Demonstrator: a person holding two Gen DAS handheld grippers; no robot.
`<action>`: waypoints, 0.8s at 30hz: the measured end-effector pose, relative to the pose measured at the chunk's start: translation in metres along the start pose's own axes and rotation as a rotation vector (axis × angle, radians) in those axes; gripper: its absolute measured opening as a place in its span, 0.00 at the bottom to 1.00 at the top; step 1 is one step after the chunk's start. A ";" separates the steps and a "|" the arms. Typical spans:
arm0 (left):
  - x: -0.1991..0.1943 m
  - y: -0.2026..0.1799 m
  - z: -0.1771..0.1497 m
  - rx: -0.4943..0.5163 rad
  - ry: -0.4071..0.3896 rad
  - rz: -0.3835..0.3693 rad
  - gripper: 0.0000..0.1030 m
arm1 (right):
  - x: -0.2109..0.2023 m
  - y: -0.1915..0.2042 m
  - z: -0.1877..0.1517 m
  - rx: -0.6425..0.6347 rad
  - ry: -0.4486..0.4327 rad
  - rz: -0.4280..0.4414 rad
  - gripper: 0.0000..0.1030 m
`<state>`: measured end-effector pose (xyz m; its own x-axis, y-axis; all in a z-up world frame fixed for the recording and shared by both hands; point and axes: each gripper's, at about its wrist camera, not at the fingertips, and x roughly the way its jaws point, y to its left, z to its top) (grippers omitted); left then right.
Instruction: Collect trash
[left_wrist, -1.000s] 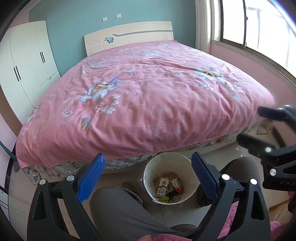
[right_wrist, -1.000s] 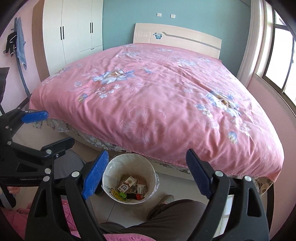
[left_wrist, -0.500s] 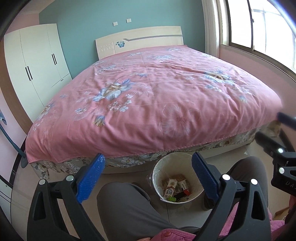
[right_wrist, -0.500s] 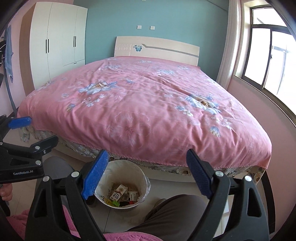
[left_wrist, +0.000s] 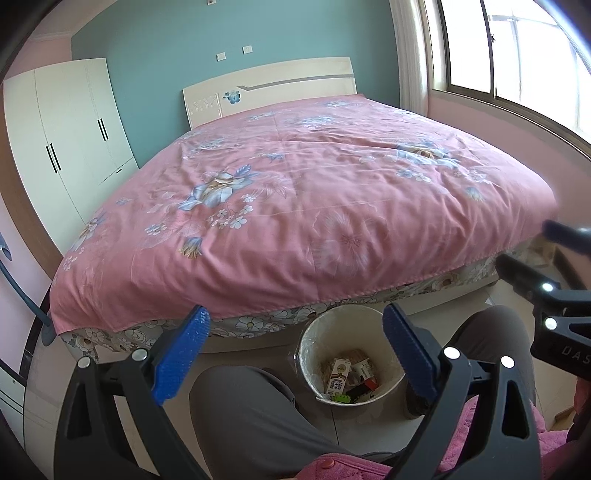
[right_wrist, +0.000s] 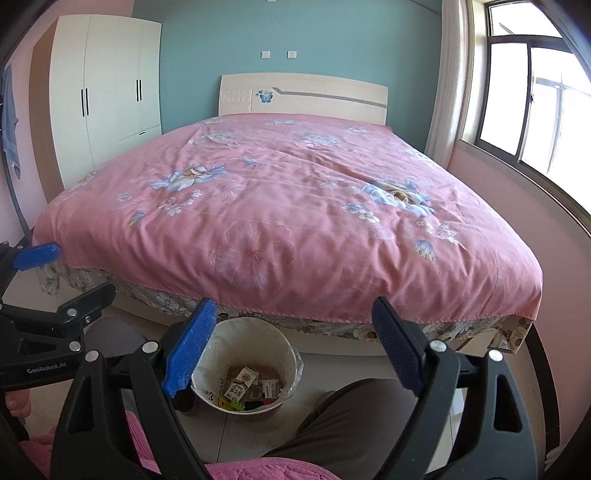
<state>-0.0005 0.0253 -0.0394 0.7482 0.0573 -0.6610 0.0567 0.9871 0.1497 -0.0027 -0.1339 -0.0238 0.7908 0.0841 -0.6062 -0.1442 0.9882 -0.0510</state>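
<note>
A white waste bin (left_wrist: 314, 336) (right_wrist: 286, 354) lined with a clear bag stands on the tiled floor at the foot of the bed. Inside it lie small cartons and wrappers of trash (left_wrist: 341, 376) (right_wrist: 242, 382). My left gripper (left_wrist: 295, 339) hangs open above the bin, nothing between its blue pads (left_wrist: 181, 354). My right gripper (right_wrist: 295, 339) is open too, empty, its left pad (right_wrist: 190, 347) over the bin's rim. Each gripper shows at the edge of the other's view: the right one (left_wrist: 546, 266) and the left one (right_wrist: 59, 273).
A wide bed with a pink floral cover (left_wrist: 314, 206) (right_wrist: 295, 214) fills the middle of the room. The person's grey-trousered legs (left_wrist: 251, 413) (right_wrist: 362, 421) flank the bin. A white wardrobe (right_wrist: 107, 92) stands at the left wall, a window (right_wrist: 524, 92) at the right.
Both views have swung and tilted up, showing more wall and window. The bin has shifted right in the left wrist view. Both grippers stay open and empty.
</note>
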 end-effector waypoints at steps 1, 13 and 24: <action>0.000 0.000 0.000 -0.002 -0.001 0.001 0.93 | 0.000 0.000 0.000 -0.001 -0.001 -0.001 0.82; 0.000 0.001 0.000 0.005 -0.002 -0.001 0.93 | 0.000 0.002 -0.002 -0.007 0.000 0.000 0.82; -0.001 0.000 -0.001 0.006 -0.005 0.002 0.93 | 0.000 0.003 -0.002 -0.006 0.001 -0.001 0.82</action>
<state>-0.0018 0.0256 -0.0392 0.7516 0.0590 -0.6570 0.0585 0.9861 0.1554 -0.0039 -0.1314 -0.0255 0.7902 0.0830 -0.6072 -0.1471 0.9875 -0.0563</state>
